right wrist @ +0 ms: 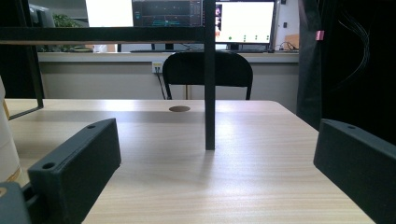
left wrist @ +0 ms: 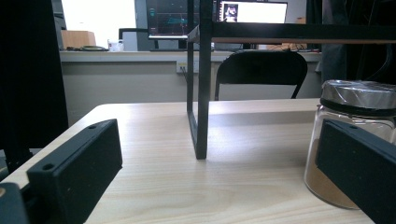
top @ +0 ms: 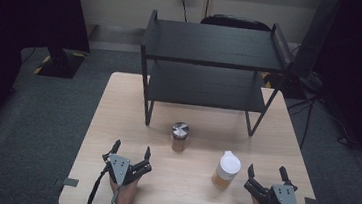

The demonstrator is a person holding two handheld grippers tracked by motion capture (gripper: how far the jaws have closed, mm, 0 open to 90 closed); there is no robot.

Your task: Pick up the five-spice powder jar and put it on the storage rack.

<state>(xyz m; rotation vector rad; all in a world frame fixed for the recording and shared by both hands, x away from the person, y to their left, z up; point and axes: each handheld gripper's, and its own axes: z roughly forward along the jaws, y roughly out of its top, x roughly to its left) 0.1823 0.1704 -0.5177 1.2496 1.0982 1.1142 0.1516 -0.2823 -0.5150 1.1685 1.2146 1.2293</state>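
Your left gripper [top: 131, 152] sits low at the near left of the table, jaws spread wide, nothing between them; your right gripper [top: 266, 172] at the near right is just as wide open and empty. Light wood table [top: 118, 106] on grey carpet, a wall with a socket behind, dark curtains at both sides.

Left to right: the spice jar [top: 179, 136] with a shiny metal lid stands upright near the table's middle, long axis vertical, brown powder in its base. It's ahead and to the right of your left gripper, apart from it; in the left gripper view the jar [left wrist: 355, 135] sits partly behind the right-hand jaw. The white-lidded cup [top: 226, 170] stands upright just beside your right gripper, on its left, not touching.

Behind both, the black two-tier rack [top: 212, 65] stands on the far half of the table; its front legs stand beyond the jar. A black chair [right wrist: 205, 70] is past the table.
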